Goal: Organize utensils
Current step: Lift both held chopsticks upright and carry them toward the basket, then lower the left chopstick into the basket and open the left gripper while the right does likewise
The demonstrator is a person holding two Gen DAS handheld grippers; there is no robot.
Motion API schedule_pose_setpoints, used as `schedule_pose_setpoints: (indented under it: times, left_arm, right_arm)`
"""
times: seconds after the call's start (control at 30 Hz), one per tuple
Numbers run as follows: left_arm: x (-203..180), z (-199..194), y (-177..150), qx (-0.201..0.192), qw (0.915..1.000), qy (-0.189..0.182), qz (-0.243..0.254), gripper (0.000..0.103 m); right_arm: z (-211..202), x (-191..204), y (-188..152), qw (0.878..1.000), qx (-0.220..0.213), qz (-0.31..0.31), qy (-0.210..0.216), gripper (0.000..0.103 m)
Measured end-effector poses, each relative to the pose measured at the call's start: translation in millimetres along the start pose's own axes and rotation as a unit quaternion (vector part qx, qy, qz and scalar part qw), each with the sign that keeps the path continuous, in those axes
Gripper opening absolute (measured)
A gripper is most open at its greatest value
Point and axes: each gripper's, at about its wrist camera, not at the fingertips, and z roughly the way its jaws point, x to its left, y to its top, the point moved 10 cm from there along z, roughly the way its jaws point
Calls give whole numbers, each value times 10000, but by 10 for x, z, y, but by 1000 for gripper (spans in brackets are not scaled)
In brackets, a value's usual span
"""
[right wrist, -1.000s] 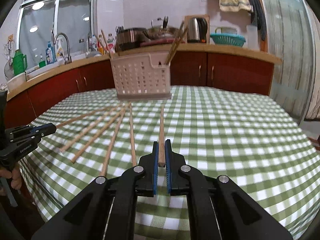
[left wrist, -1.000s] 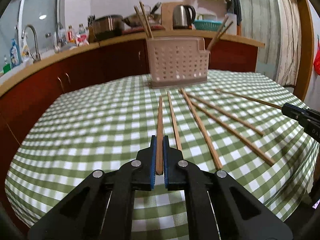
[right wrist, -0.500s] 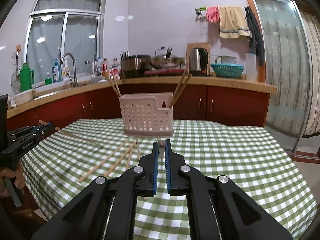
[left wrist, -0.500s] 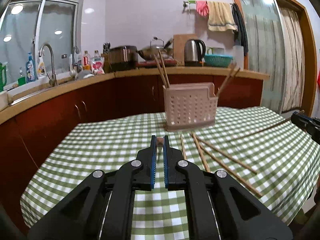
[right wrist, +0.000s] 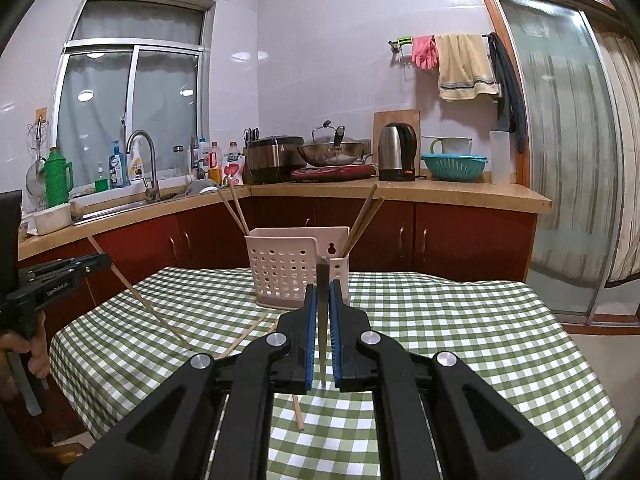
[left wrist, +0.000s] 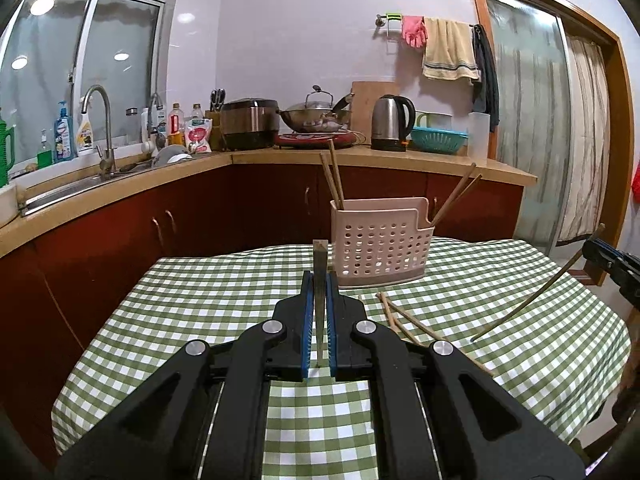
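My left gripper [left wrist: 319, 280] is shut on a wooden chopstick [left wrist: 320, 264] and holds it raised above the table, seen end-on. My right gripper [right wrist: 323, 292] is shut on another chopstick [right wrist: 322, 280], also lifted. The pink perforated utensil holder [left wrist: 380, 240] stands at the table's far side with chopsticks in both ends; it also shows in the right wrist view [right wrist: 288, 268]. The right gripper's chopstick [left wrist: 536, 296] hangs slanted at the right of the left wrist view. The left gripper's chopstick [right wrist: 136, 292] slants at the left of the right wrist view.
Several loose chopsticks [left wrist: 404, 320] lie on the green checked tablecloth [left wrist: 200, 320] between the grippers. Behind the table runs a counter [left wrist: 360, 156] with a kettle, wok, rice cooker and sink. A glass door is at the right.
Both grippers have lifted their chopsticks off the table and risen, tilting up. The held chopsticks now hang in the air, tips pointing down toward the cloth.
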Motion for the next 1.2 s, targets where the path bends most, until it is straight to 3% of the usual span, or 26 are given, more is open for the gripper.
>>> schedule_pose_setpoints:
  times: [0.73,1.2]
  left_arm:
    - [1,372,320,-37,9999,-113,-46,6]
    - [-157,521,882,-570,9981,-222,-35,6]
  right_arm:
    - [393,-31,300,10000,-91,-36,8,7]
    - [614,60,745,9985,-483,-163,175,7]
